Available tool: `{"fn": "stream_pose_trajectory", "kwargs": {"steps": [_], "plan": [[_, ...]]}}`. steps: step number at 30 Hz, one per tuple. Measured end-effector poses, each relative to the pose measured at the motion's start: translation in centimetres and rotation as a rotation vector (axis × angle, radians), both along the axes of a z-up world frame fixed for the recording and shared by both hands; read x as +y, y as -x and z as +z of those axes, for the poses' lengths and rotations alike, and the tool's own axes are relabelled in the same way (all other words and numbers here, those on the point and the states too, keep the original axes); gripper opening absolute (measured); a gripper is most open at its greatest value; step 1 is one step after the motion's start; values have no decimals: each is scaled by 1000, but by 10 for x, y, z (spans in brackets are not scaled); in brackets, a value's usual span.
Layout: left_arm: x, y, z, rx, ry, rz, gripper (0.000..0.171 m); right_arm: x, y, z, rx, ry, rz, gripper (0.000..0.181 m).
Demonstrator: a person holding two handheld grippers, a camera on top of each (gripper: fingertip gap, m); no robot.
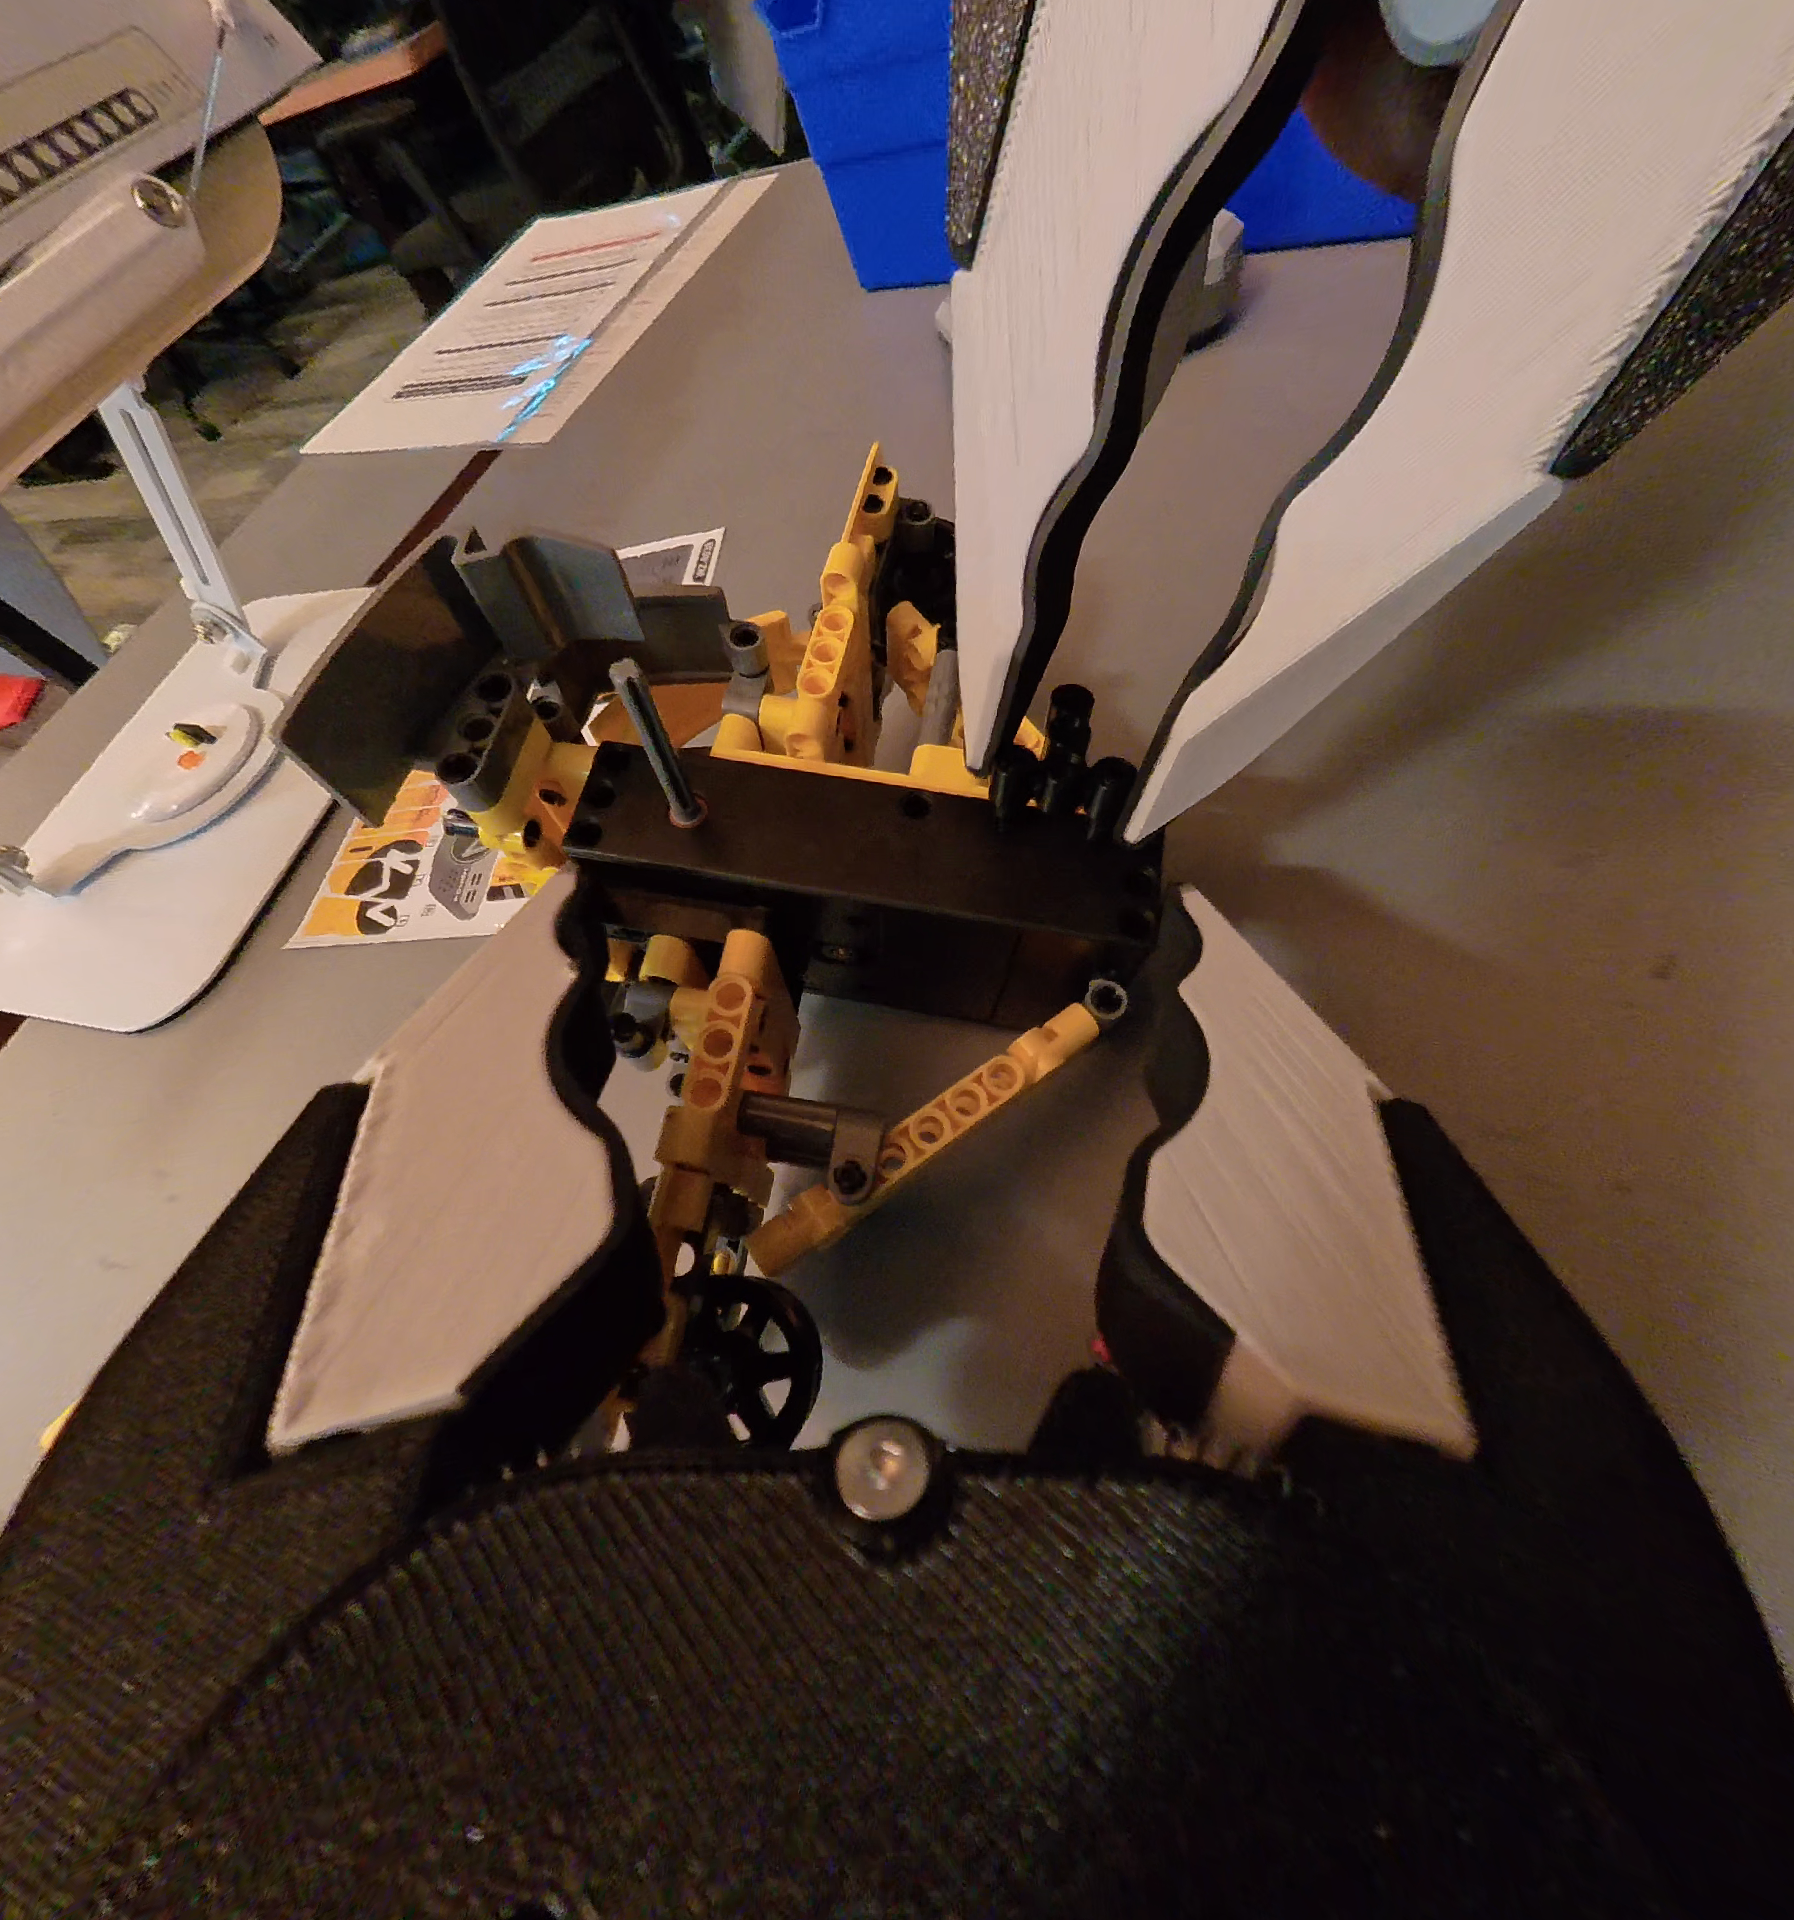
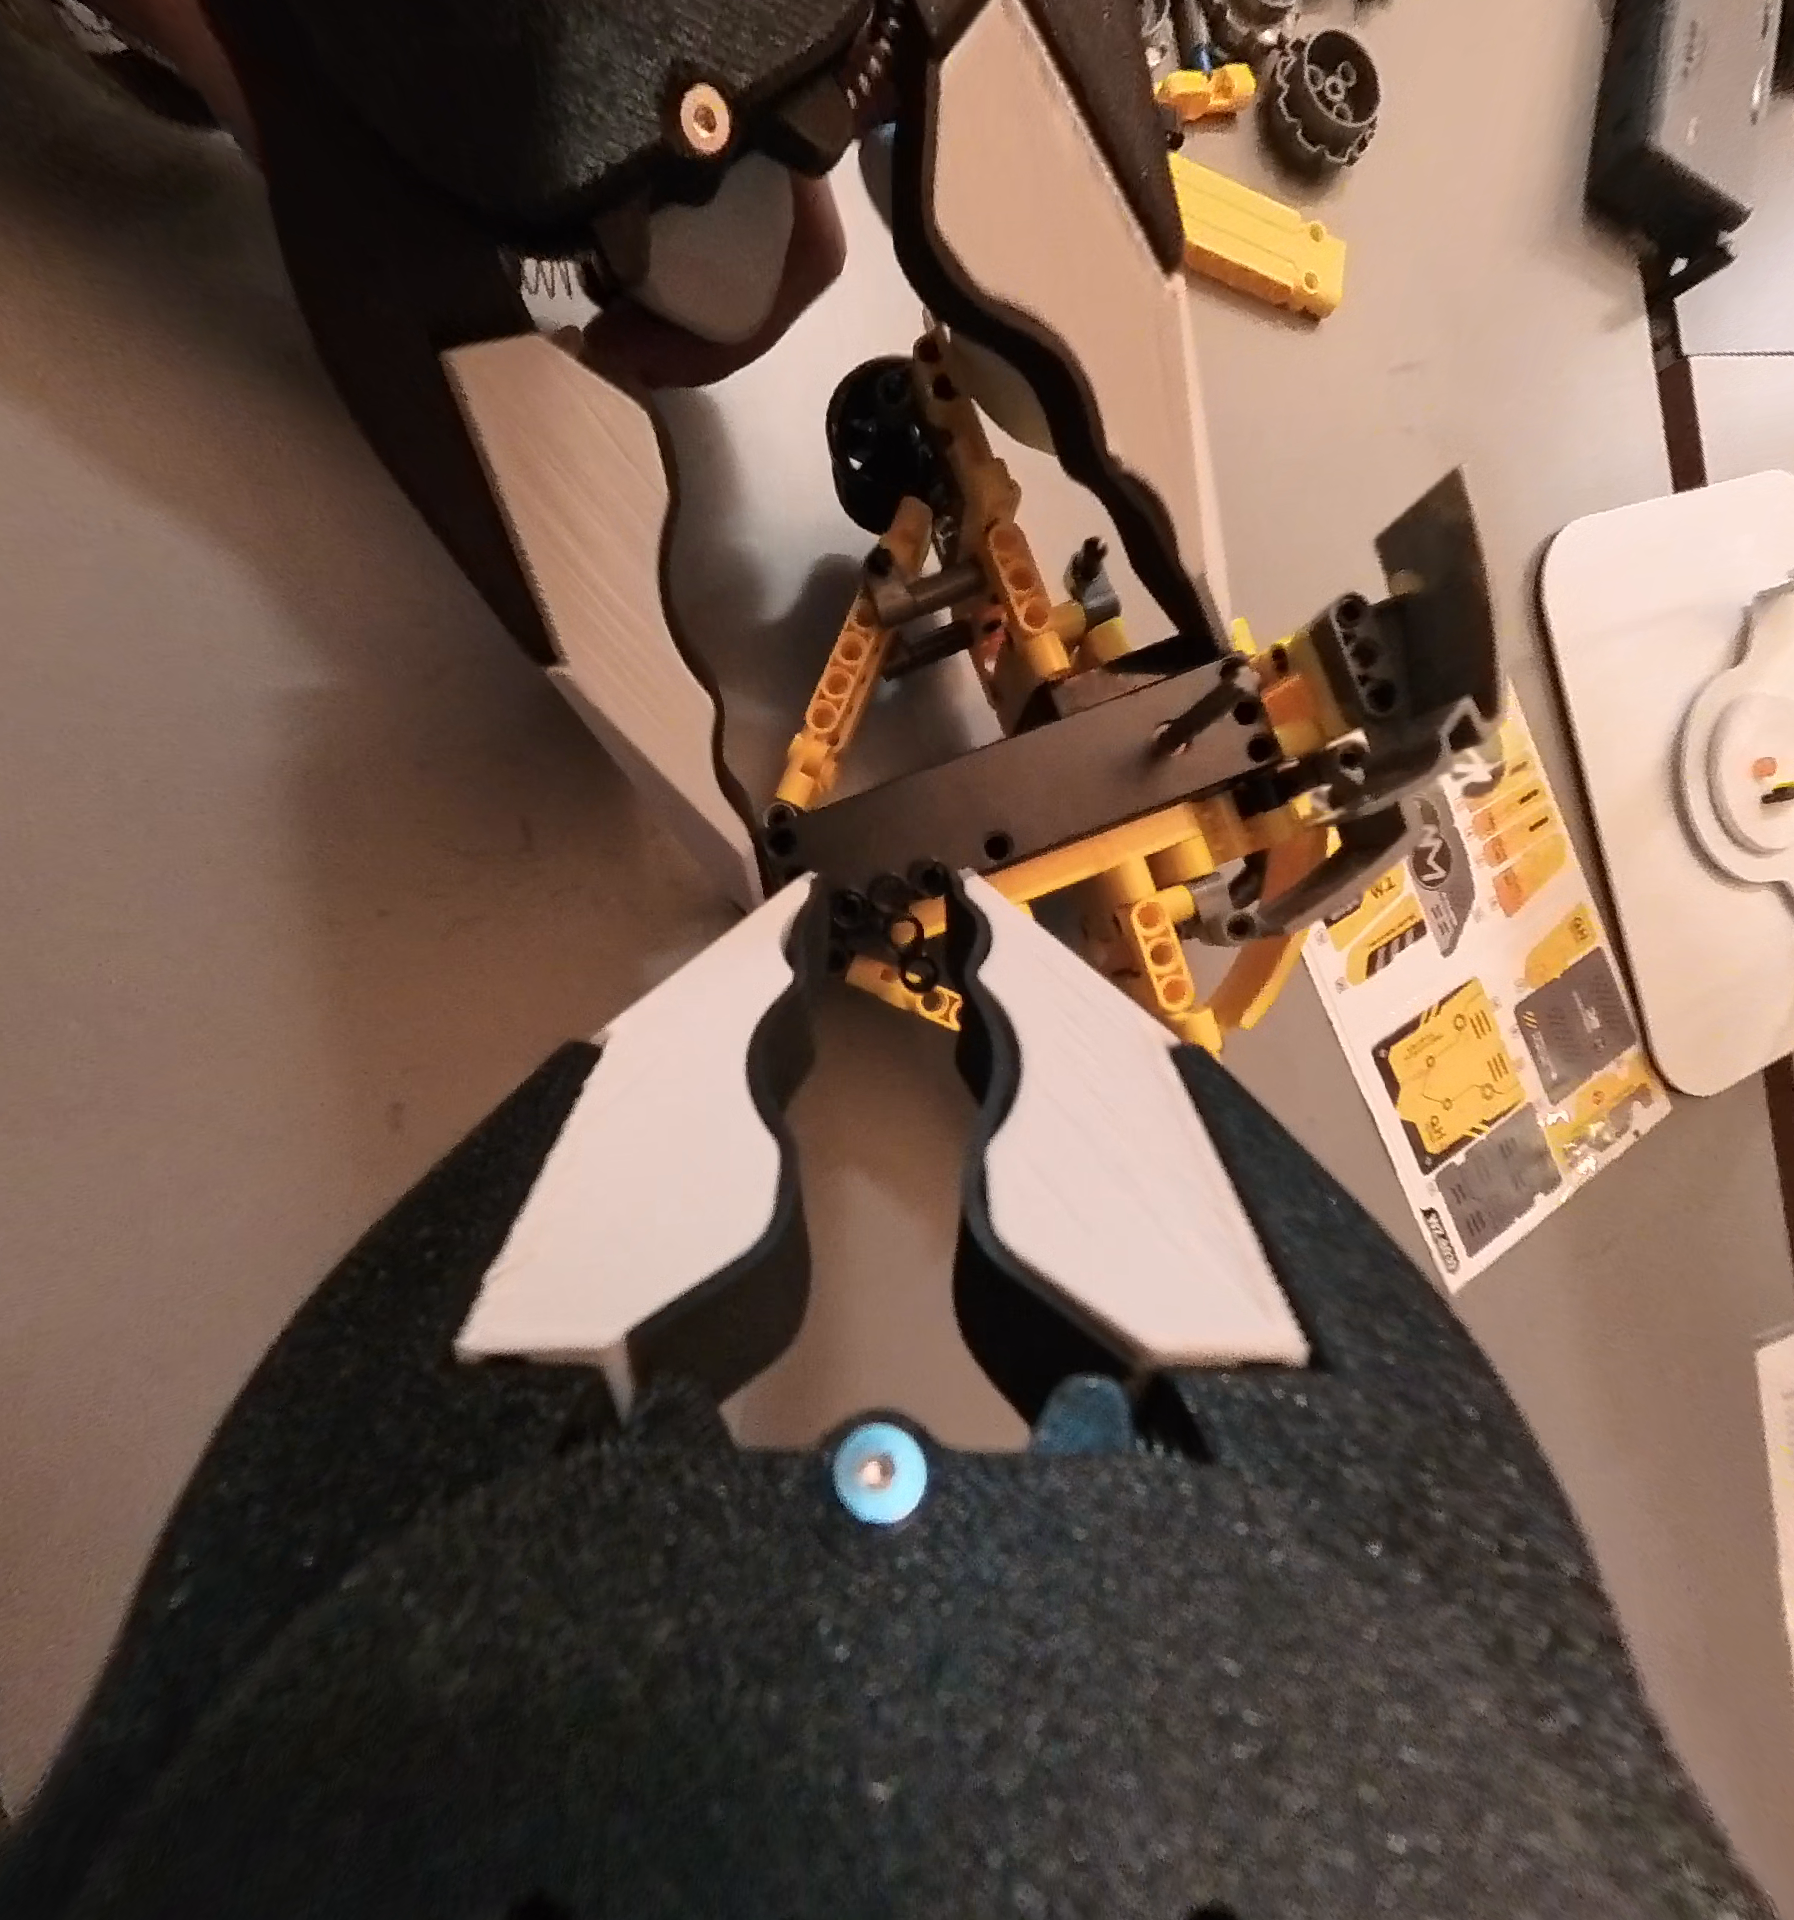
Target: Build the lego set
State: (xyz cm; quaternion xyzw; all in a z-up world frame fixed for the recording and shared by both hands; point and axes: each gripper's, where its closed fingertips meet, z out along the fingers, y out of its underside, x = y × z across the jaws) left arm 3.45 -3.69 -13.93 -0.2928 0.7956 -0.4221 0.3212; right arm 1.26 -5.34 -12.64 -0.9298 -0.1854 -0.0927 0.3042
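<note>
While the left gripper (image 1: 877, 904) is clenching its jaws on both ends of the long black block (image 1: 851, 842) of a yellow-and-black brick model (image 1: 768, 1039), the model is sitting at the centre of the left wrist view, above a grey worktop (image 1: 1495, 935). From 1 o'clock in that view the right gripper (image 1: 1054, 790) is reaching down, its jaws pinching a small black connector piece (image 1: 1054, 774) against the block's right end. In the right wrist view the same piece (image 2: 888, 909) is lying between that gripper's fingertips (image 2: 986, 914), though blur is making it hard to tell whether it is already seated in the block. A black spoked wheel (image 1: 758, 1356) is hanging at the model's near end, at 6 o'clock, and a dark scoop-like part (image 1: 405, 675) is sticking out at 10 o'clock. A sticker sheet (image 2: 1475, 1049) is lying on the worktop at 3 o'clock in the right wrist view, beside a white stand base (image 2: 1620, 935). Loose yellow parts (image 2: 1257, 244) and a black gear wheel (image 2: 1324, 88) are resting at 1 o'clock. A printed paper (image 1: 540, 322) and a blue bin (image 1: 872, 135) are sitting at 11 and 12 o'clock in the left wrist view.
</note>
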Motion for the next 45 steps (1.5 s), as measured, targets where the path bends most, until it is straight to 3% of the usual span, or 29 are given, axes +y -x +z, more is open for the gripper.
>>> {"fn": "stream_pose_trajectory", "kwargs": {"steps": [14, 22, 29, 35, 45], "plan": [[0, 1, 0, -2, -2, 0, 98, -1, -1, -1, 42, 107, -27, 20], [0, 1, 0, -6, -25, 6, 97, 2, 1, -3, -75, 145, 3, 21], [-2, 0, 0, -16, -32, 4, 98, -1, -1, -4, -48, 113, 12, 21], [-1, 0, 0, -14, -25, 6, 98, -2, -2, -3, 144, 8, 55, 21], [-2, -1, 0, -23, -13, 9, 97, -1, -3, -2, 145, -126, 72, 21]]}}
